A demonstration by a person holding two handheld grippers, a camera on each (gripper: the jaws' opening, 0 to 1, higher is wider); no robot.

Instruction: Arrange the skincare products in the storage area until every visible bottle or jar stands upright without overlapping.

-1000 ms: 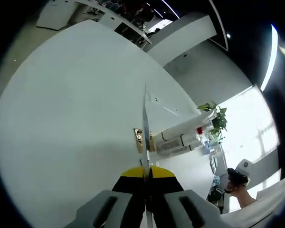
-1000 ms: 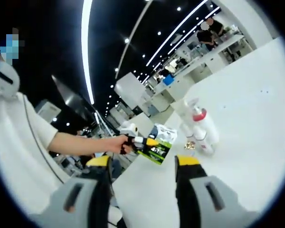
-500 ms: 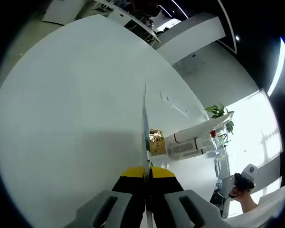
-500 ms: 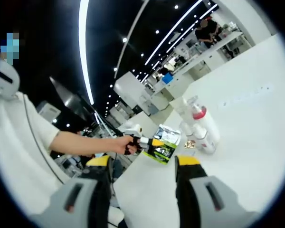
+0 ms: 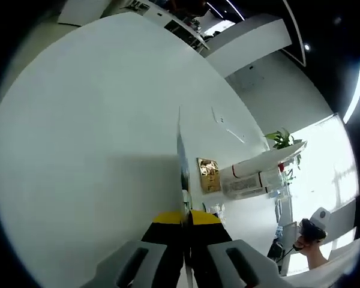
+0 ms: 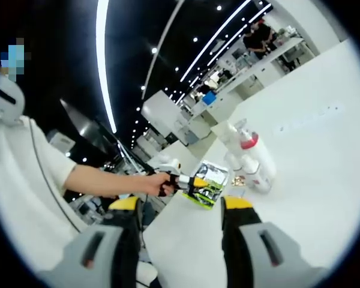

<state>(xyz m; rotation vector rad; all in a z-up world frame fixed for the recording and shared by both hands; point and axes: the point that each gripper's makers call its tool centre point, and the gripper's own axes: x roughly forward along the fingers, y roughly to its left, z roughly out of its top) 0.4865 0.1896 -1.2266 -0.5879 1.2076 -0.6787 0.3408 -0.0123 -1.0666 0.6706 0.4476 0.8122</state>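
Note:
My left gripper (image 5: 185,215) is shut on a thin flat packet (image 5: 180,157) that I see edge-on. In the right gripper view the same packet (image 6: 209,179) is green and white, held by the left gripper (image 6: 189,181) in a person's hand. Beyond it, white bottles with red caps (image 6: 252,157) stand close together on the white table (image 6: 315,126), with a small gold item (image 6: 238,180) at their foot. In the left gripper view the gold item (image 5: 208,174) and the bottles (image 5: 252,177) lie to the right of the packet. My right gripper (image 6: 180,207) is open and holds nothing.
A potted plant (image 5: 282,139) stands past the bottles. White desks and a standing person (image 6: 256,33) fill the far background. The white sleeve (image 6: 24,180) of the person holding the grippers is at the left. The right gripper (image 5: 311,230) shows at the lower right.
The left gripper with the packet has edged a little closer to the bottles and the gold item. The right gripper has stayed open and nearly still.

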